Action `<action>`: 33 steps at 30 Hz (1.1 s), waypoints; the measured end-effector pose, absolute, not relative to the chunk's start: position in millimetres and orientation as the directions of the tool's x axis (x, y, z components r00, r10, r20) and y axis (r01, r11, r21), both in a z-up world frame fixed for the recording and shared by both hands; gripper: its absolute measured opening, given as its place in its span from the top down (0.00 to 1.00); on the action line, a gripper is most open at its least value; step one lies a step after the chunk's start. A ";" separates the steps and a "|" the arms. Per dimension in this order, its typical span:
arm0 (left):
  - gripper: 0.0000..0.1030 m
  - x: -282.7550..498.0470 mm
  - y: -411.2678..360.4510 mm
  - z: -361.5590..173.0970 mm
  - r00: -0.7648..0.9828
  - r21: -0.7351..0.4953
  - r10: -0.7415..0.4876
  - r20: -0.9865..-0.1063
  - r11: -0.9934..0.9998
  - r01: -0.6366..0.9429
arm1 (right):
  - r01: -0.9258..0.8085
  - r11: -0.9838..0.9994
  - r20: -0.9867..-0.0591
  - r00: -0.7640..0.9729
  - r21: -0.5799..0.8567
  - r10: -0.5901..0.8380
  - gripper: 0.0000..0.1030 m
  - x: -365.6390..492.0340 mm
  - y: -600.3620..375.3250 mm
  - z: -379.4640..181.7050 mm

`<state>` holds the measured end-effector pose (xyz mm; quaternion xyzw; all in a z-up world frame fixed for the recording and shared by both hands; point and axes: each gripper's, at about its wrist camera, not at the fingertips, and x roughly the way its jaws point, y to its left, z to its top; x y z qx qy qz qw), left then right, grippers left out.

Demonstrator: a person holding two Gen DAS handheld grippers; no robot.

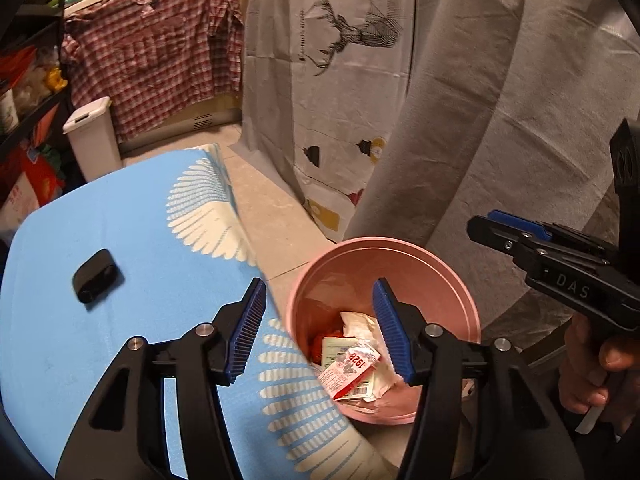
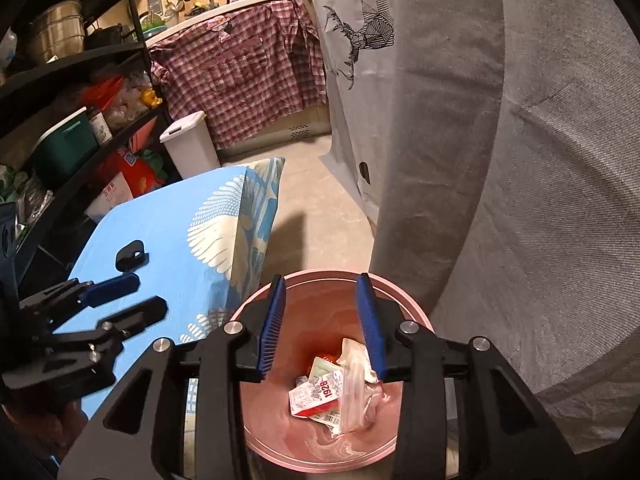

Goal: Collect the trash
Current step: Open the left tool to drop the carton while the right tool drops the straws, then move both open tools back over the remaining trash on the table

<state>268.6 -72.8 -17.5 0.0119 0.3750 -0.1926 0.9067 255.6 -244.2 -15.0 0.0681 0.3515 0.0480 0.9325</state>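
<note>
bin (image 1: pixel 440 264) base hidden by gripper | falling wrapper (image 2: pixel 354 396) blurred

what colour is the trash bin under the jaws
Pink. The trash bin shows best in the right wrist view, with wrappers inside.

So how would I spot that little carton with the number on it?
Find the blue table; right beside its near corner stands a pink bin on the floor. Look down inside: among the crumpled white wrappers lies the carton, the only piece with 1928 printed on it in red.
</note>
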 end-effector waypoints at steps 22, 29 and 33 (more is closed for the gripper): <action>0.73 229.3 65.0 -0.7 0.719 -0.119 -0.214 -0.661 0.976 0.181 | -0.197 0.971 -0.601 0.763 0.136 0.239 0.81 238.5 -179.7 -0.3; 0.76 209.0 119.0 -25.0 0.679 -0.123 -0.174 -0.713 0.985 0.122 | -0.248 0.954 -0.606 0.738 0.168 0.298 0.84 238.3 -156.5 -2.1; 0.76 199.1 125.2 -45.2 0.629 -0.121 -0.191 -0.754 0.981 0.153 | -0.294 0.940 -0.609 0.718 0.171 0.335 0.87 236.2 -134.5 -3.8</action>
